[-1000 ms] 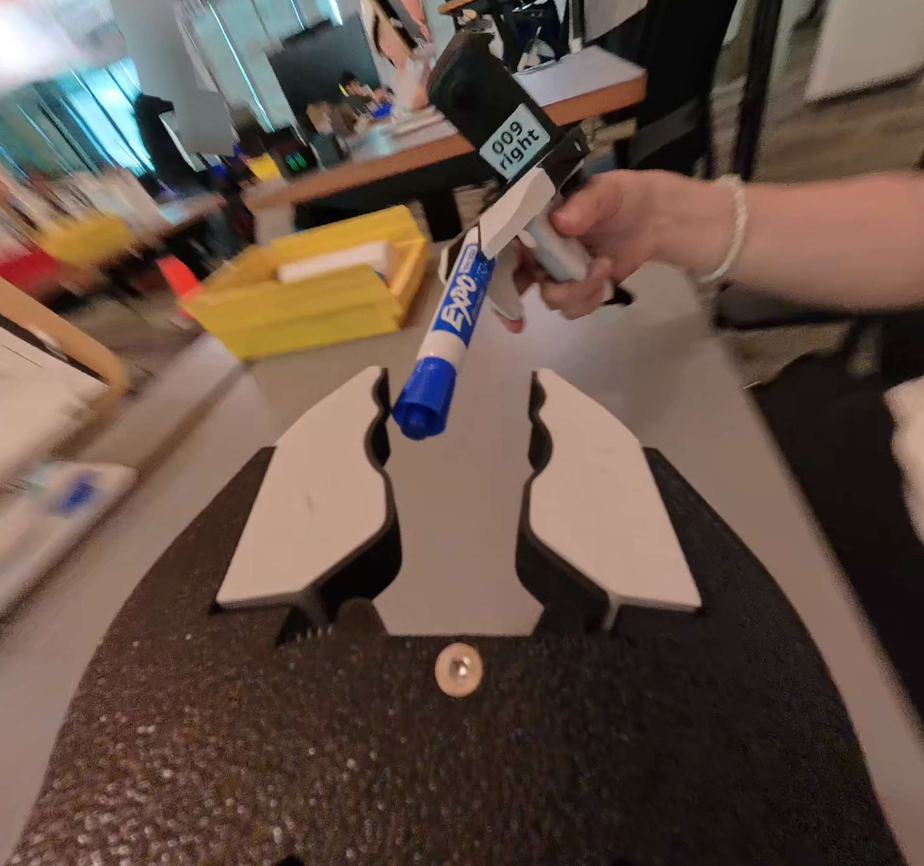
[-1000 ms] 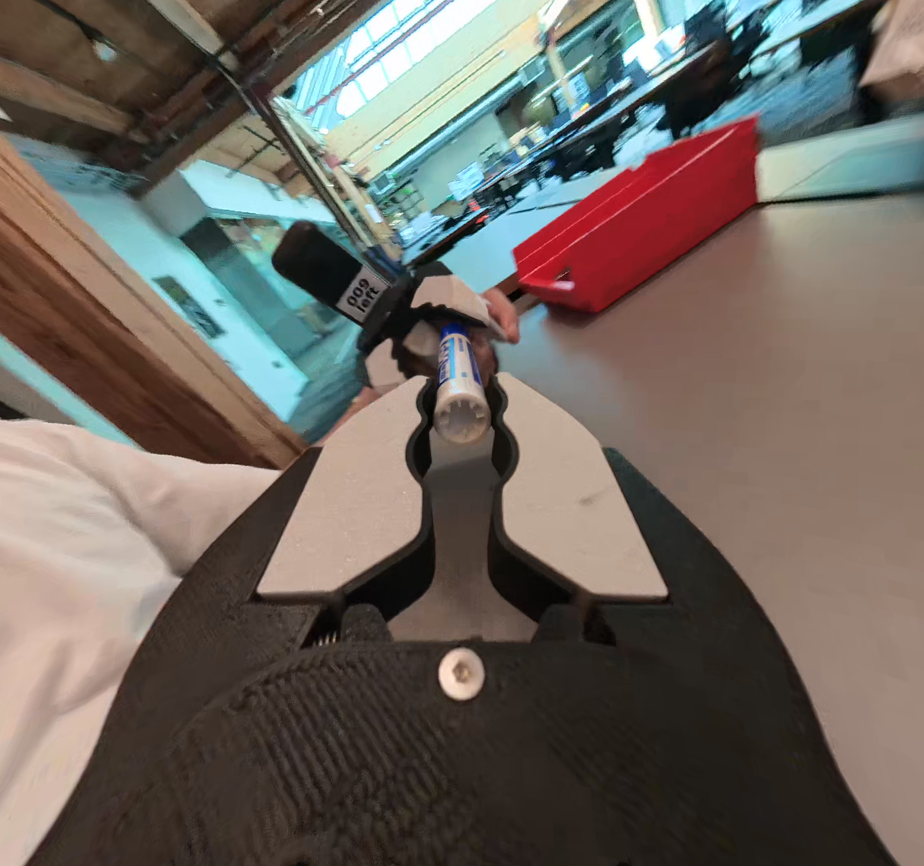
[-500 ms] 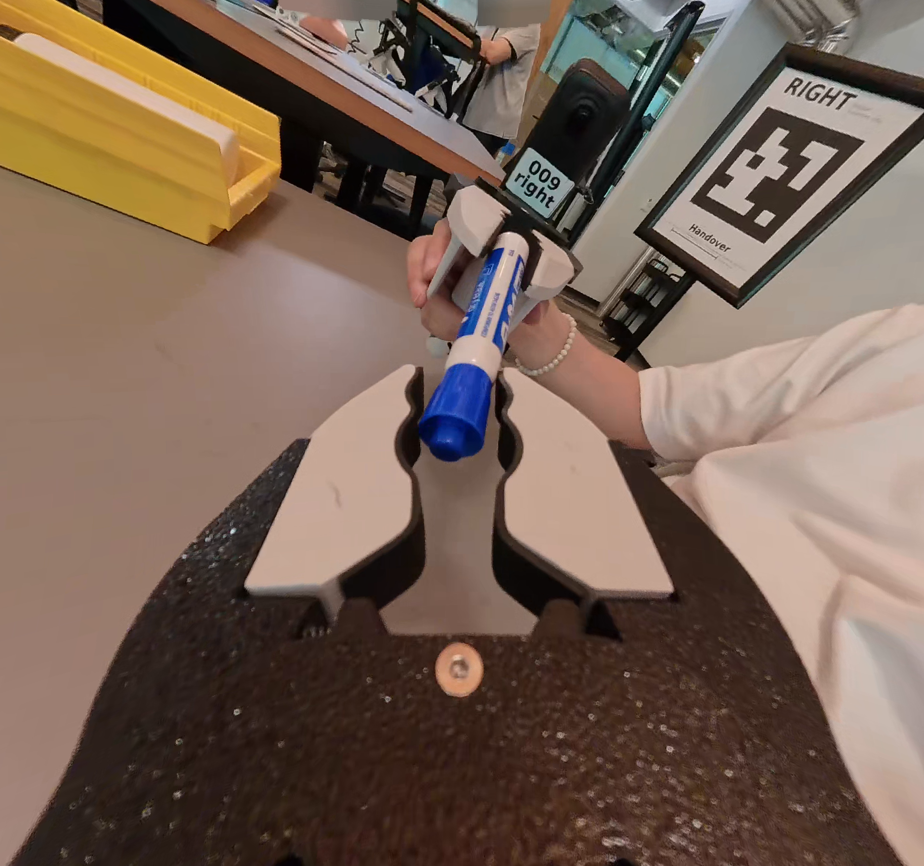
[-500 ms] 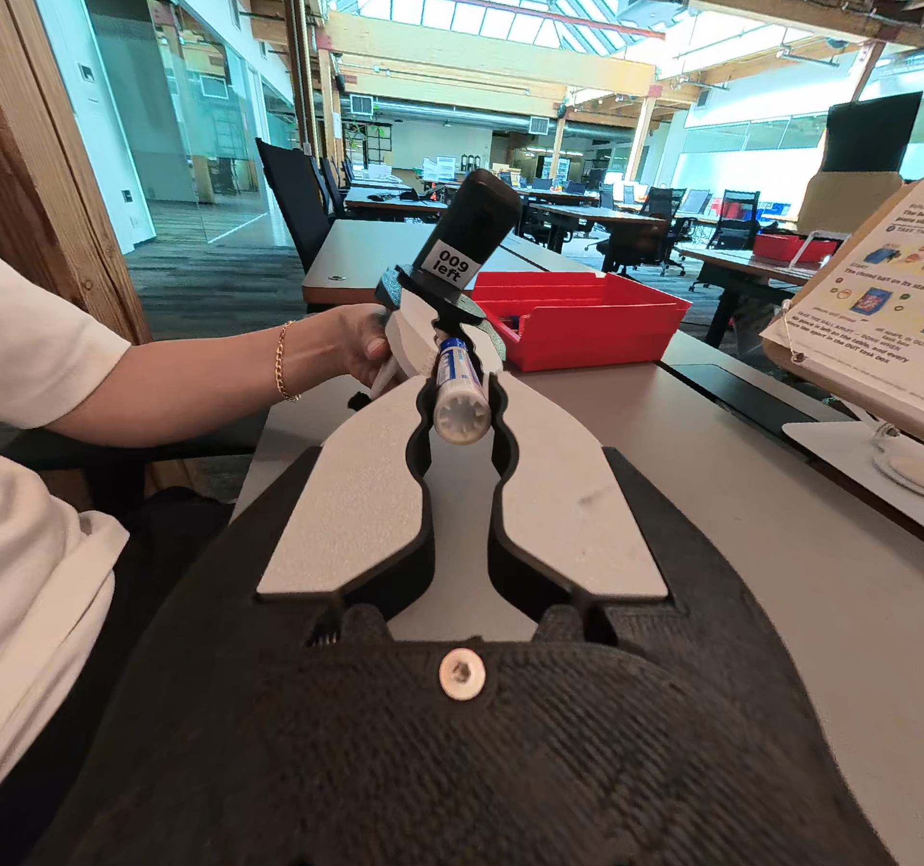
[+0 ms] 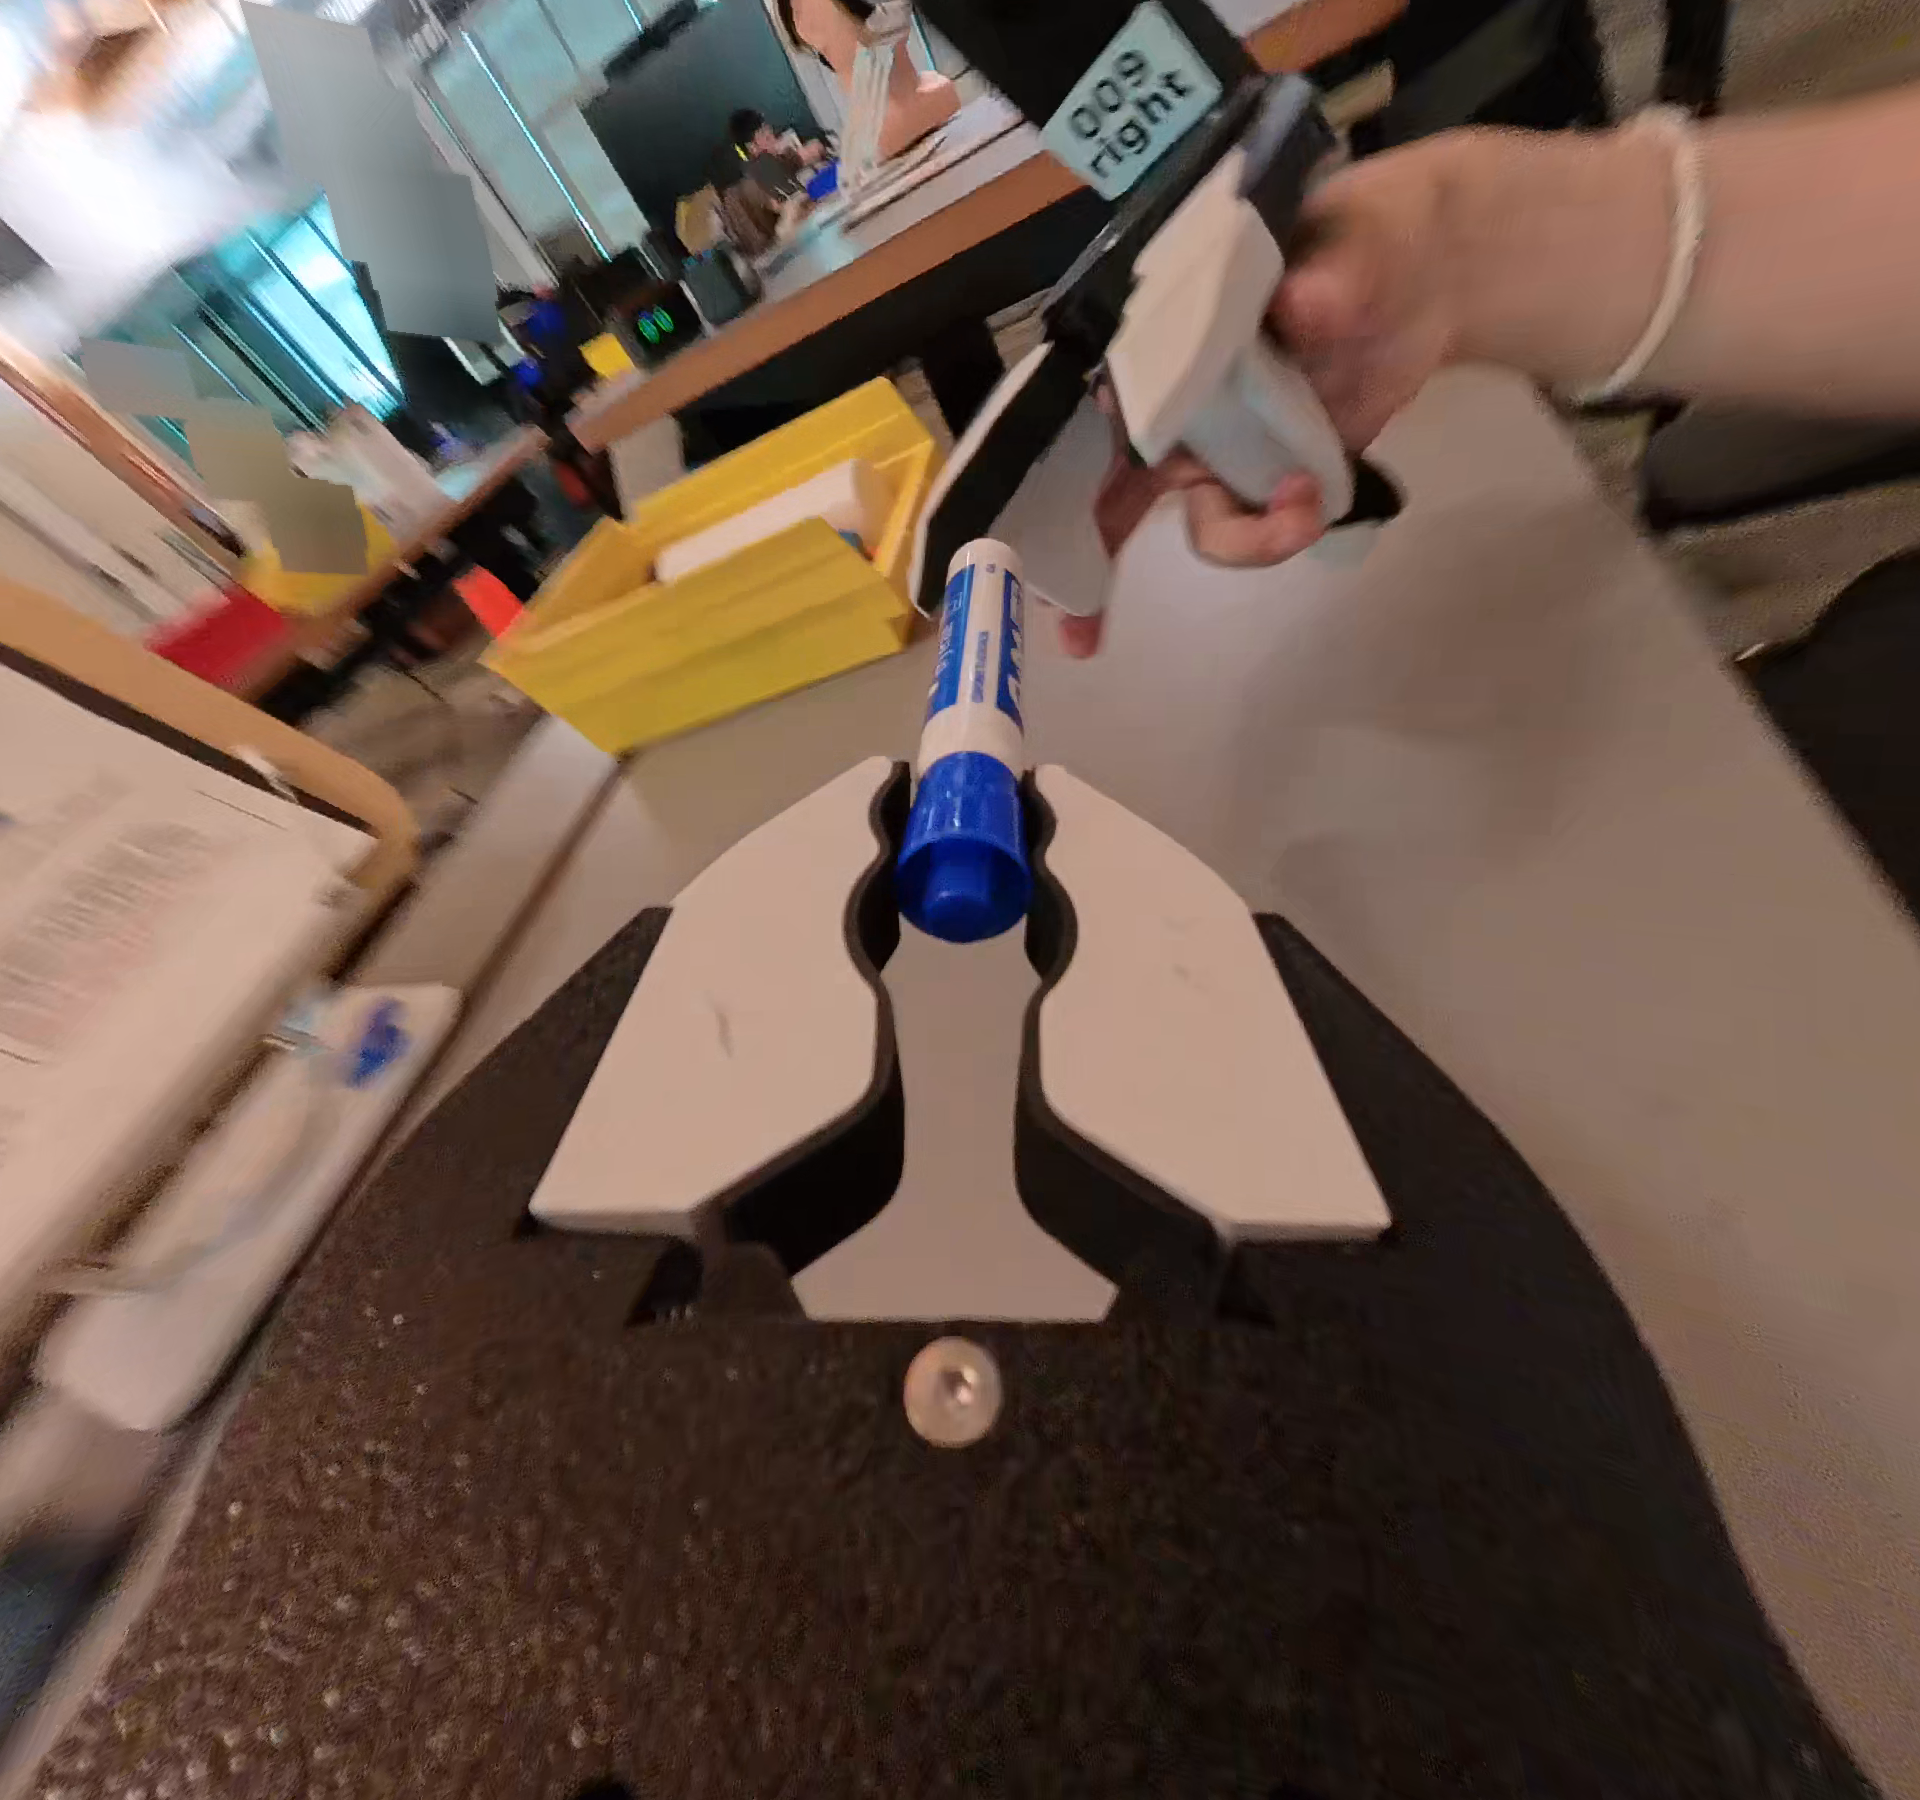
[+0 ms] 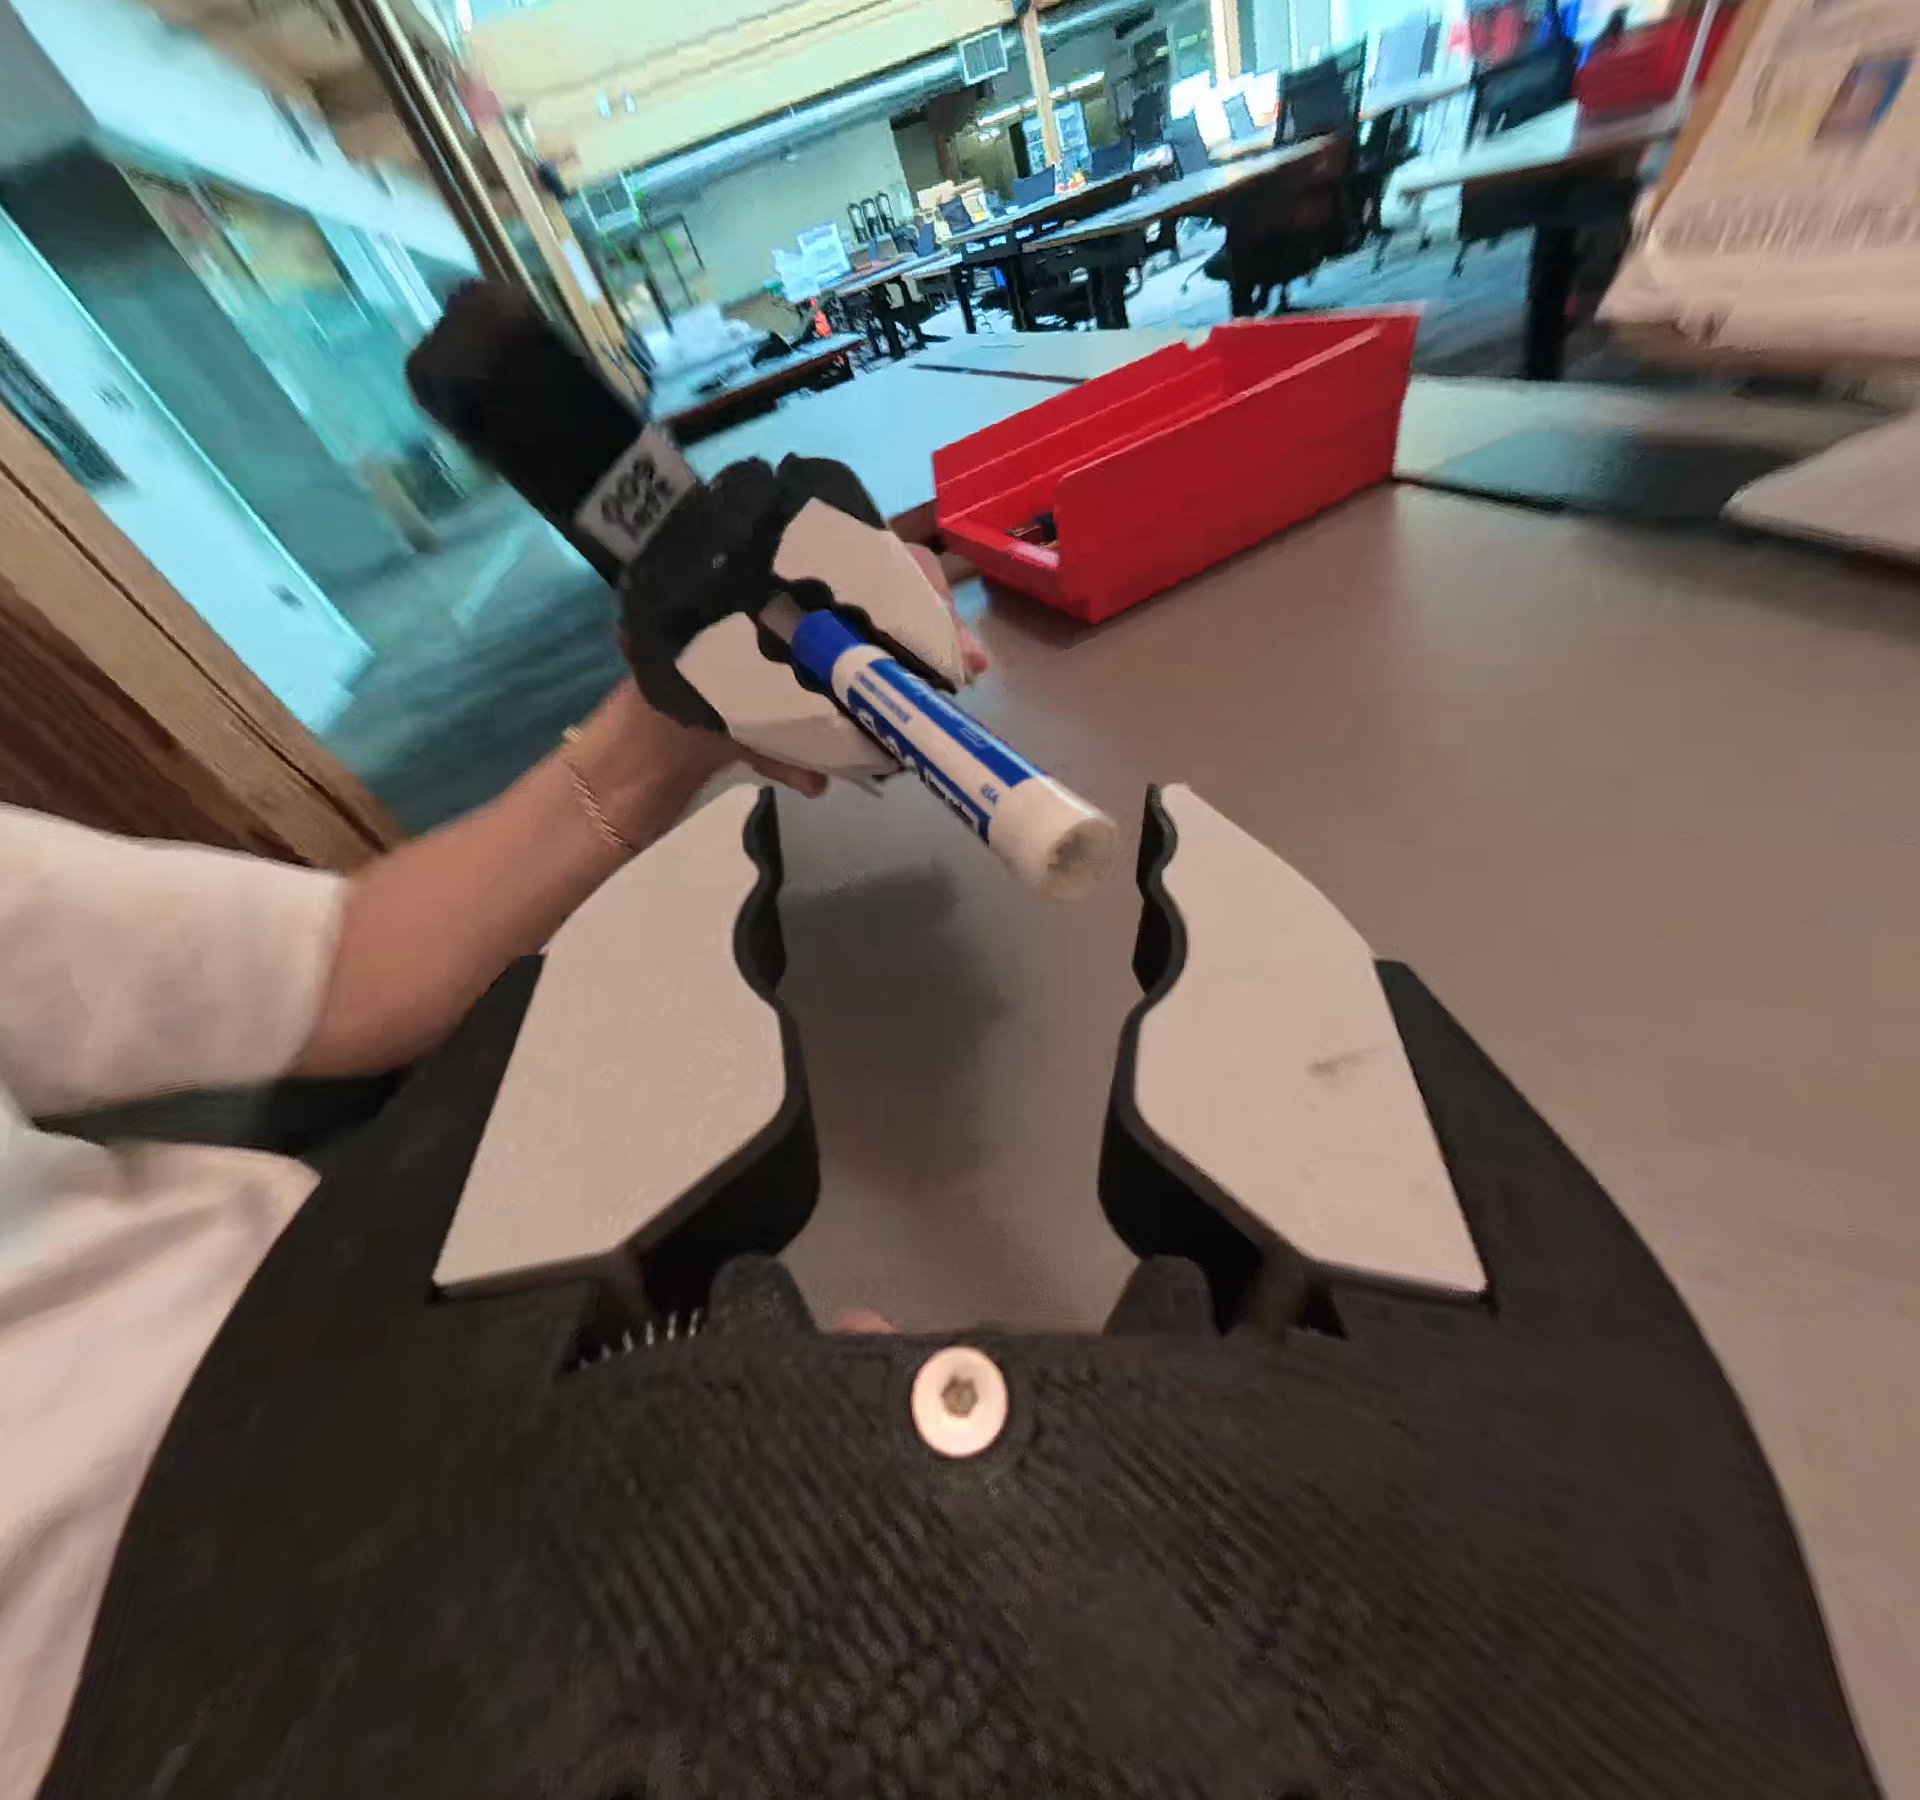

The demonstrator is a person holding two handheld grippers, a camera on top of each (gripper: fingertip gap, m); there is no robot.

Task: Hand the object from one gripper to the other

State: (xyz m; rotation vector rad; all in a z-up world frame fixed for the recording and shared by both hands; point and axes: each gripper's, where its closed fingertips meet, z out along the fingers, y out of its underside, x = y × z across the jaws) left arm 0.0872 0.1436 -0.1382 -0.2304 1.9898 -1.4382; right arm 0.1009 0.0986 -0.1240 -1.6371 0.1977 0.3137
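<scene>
A white marker with a blue cap [image 5: 971,753] is clamped by its cap end between the tips of my left gripper [image 5: 961,815], which is shut on it. The marker's white tail points away toward my right gripper [image 5: 1049,503], seen farther off, open and apart from it. In the right wrist view my right gripper [image 6: 956,815] is open and empty. The marker [image 6: 935,763] shows there held in the left gripper [image 6: 831,680], its white tail end reaching between my right fingertips without touching them.
A yellow bin [image 5: 727,597] with a white block stands at the far left of the grey table [image 5: 1455,867]. A red bin [image 6: 1164,472] sits on the table ahead in the right wrist view. Papers and a stand lie at the left [image 5: 125,919]. A person's hands hold both grippers. The tips of one gripper are about 6 cm away from the tips of the other.
Half a second ago both grippers were on the marker. The right gripper has opened and let go of it and drawn back; the left gripper has shut on the cap end.
</scene>
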